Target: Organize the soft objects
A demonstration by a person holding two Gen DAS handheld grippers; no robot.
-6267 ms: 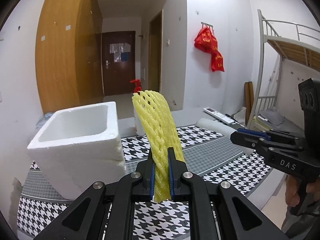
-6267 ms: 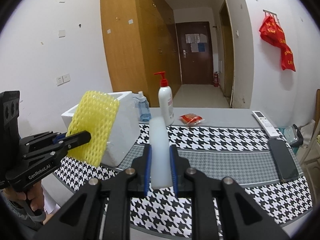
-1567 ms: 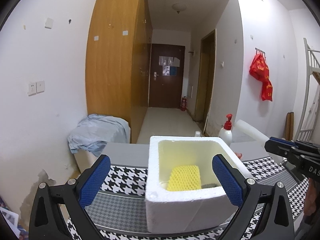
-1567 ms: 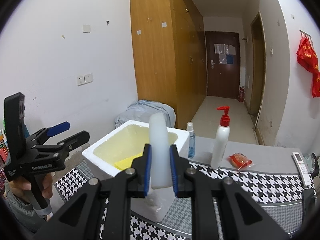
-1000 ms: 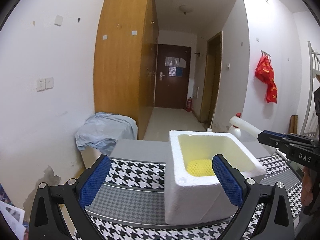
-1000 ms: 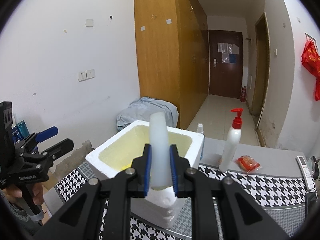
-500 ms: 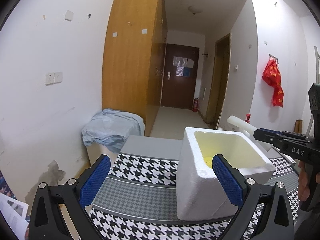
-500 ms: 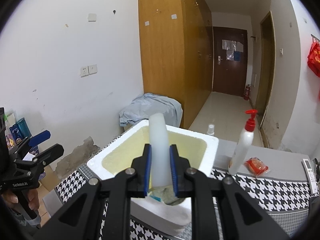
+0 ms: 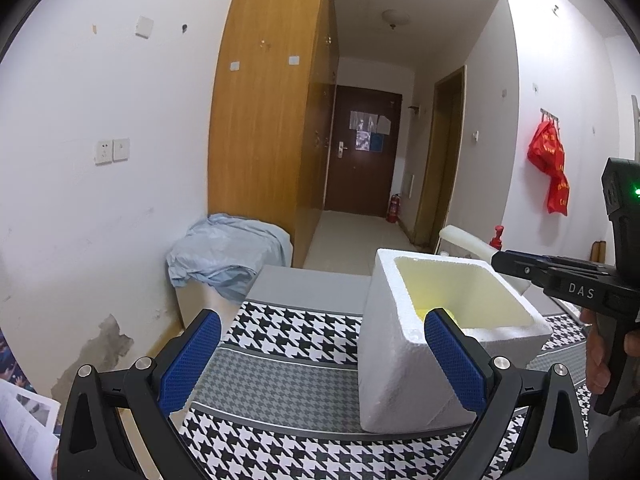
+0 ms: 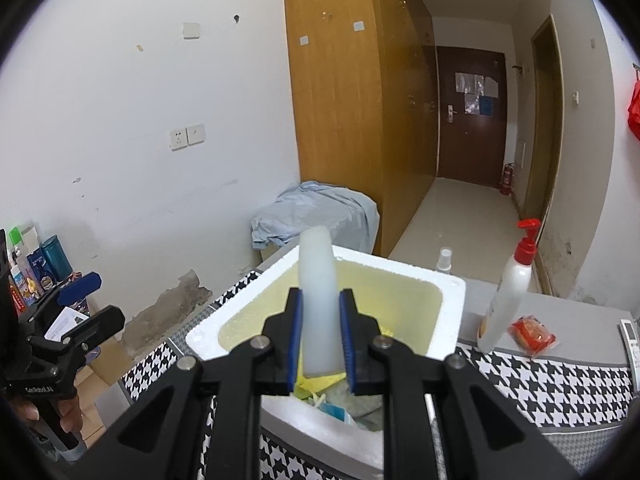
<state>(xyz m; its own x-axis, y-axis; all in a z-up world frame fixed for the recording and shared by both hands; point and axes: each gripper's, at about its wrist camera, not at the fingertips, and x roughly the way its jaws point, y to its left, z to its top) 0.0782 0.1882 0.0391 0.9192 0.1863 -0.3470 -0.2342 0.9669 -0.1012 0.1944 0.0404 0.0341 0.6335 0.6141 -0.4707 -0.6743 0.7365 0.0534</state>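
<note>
A white foam box (image 9: 404,344) stands on the houndstooth table; it also shows in the right wrist view (image 10: 448,292). The yellow foam net (image 9: 425,313) lies inside it, mostly hidden by the box wall. My right gripper (image 10: 320,350) is shut on a white foam roll (image 10: 318,296) and holds it over the box's open top; the roll (image 9: 464,240) also shows in the left wrist view, above the box's far right rim. My left gripper (image 9: 322,360) is open and empty, to the left of the box.
A white pump bottle (image 10: 506,300), a small spray bottle (image 10: 443,260) and a red packet (image 10: 530,334) stand behind and right of the box. A remote (image 10: 632,336) lies at the far right. A blue cloth (image 9: 228,256) covers a low cabinet left of the table.
My left gripper has let go of the yellow net into the box and drawn back to the left. My right gripper has carried the white roll forward over the box opening.
</note>
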